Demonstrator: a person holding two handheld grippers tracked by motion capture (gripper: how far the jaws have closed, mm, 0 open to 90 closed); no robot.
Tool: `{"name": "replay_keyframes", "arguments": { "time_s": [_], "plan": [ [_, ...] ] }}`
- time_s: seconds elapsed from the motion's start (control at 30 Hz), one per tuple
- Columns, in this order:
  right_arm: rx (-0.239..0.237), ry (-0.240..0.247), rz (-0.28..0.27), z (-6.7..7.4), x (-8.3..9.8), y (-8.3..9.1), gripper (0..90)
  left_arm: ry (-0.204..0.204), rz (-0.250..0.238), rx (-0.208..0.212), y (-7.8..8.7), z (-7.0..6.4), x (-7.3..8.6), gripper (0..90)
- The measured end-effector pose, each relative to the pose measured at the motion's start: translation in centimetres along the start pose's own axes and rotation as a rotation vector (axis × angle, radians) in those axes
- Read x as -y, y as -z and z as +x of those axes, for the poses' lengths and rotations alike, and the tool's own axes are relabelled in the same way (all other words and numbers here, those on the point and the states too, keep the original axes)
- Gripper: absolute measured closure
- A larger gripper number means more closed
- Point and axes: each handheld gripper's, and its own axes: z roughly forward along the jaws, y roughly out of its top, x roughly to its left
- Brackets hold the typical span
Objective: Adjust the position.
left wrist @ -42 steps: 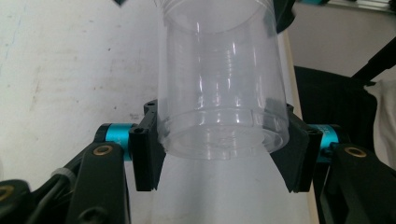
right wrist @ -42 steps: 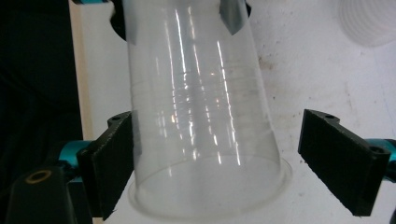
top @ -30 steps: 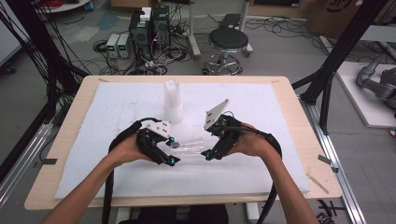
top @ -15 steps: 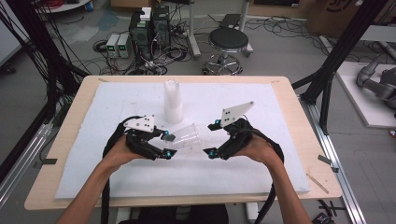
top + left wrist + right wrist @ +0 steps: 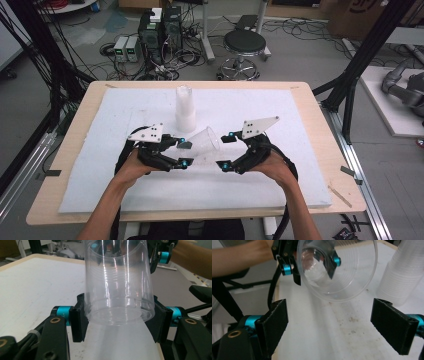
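Clear plastic cup point(image 5: 204, 143): held lying on its side above the white mat point(image 5: 300, 165), just in front of the stack of cups point(image 5: 185, 109), mouth turned toward the right gripper point(image 5: 225, 150). Left gripper point(image 5: 183, 153) clenched on the cup's base end; its own view showed both pads pressed against the wall near the bottom point(image 5: 117, 315). Right gripper spread wide, nothing between its pads, its jaws having just been closing slightly. Step judged: handover or two-handed grasp of one separated cup. Next move would call for the right jaws to close gently on the rim without crushing it. Right gripper view showed the cup's open mouth point(image 5: 337, 267) and brown specks on the mat.
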Motion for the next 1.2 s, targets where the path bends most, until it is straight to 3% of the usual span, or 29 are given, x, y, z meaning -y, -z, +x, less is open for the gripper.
{"name": "replay_keyframes", "arguments": {
  "time_s": [0.03,0.23,0.43,0.7,1.2],
  "plan": [
    [-0.009,-0.01,-0.029,-0.1,0.3,-0.1,14.6,0.004,-0.016,0.005,-0.1,0.0,0.1,41.6],
    [-0.038,-0.031,-0.077,-0.5,0.7,-0.4,14.6,-0.001,-0.041,0.014,-0.2,-0.1,0.2,41.6],
    [-0.107,-0.059,-0.156,-1.1,0.7,-1.0,15.1,0.0,-0.06,0.024,-0.4,-0.1,0.3,41.6],
    [-0.14,-0.062,-0.176,-1.2,0.5,-1.8,15.1,-0.001,-0.075,0.032,-0.8,-0.3,0.2,41.6],
    [-0.159,-0.055,-0.187,-1.2,0.2,-2.5,15.3,-0.005,-0.077,0.05,-1.4,-0.4,0.1,41.6]
  ]
}}
